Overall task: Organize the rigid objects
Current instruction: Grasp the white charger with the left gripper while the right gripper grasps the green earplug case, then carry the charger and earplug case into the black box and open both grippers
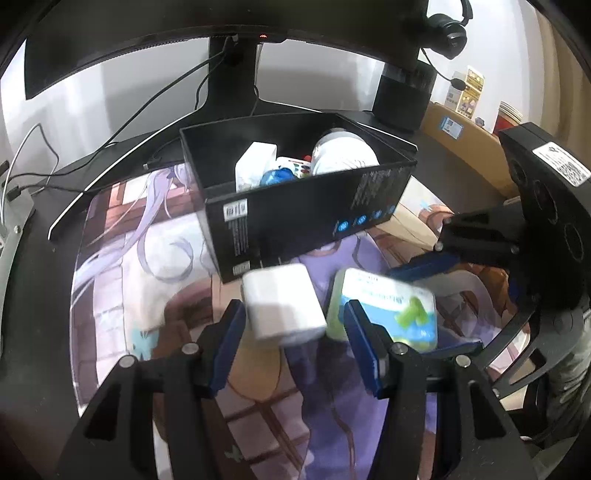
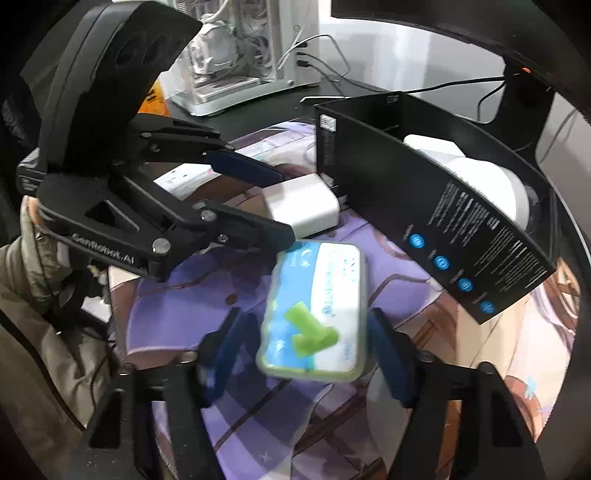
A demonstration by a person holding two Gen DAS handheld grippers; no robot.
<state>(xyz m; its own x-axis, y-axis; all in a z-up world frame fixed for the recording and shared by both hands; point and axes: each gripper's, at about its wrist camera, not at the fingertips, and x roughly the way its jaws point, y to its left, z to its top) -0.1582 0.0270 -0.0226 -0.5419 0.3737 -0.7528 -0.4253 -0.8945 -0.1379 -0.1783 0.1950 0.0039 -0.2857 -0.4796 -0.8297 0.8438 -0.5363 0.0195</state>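
Observation:
A white charger block point(image 1: 282, 302) point(image 2: 304, 205) lies on the printed desk mat just before a black open box point(image 1: 306, 218) point(image 2: 443, 206). My left gripper point(image 1: 293, 325) point(image 2: 275, 201) is open with its fingers on either side of the block. Beside it lies a green-rimmed flat tin point(image 1: 388, 306) point(image 2: 317, 310) with a blue and white label. My right gripper point(image 2: 303, 336) point(image 1: 436, 306) is open and straddles the tin. The box holds a white box point(image 1: 255, 162), a blue item point(image 1: 275, 176) and a white round container point(image 1: 343, 151).
A monitor stand point(image 1: 231, 85) and cables stand behind the box. A speaker point(image 1: 402, 99), a headset point(image 1: 448, 27) and a cardboard box point(image 1: 465, 147) are at the back right. A white PC case point(image 2: 236, 48) stands at the back left of the right wrist view.

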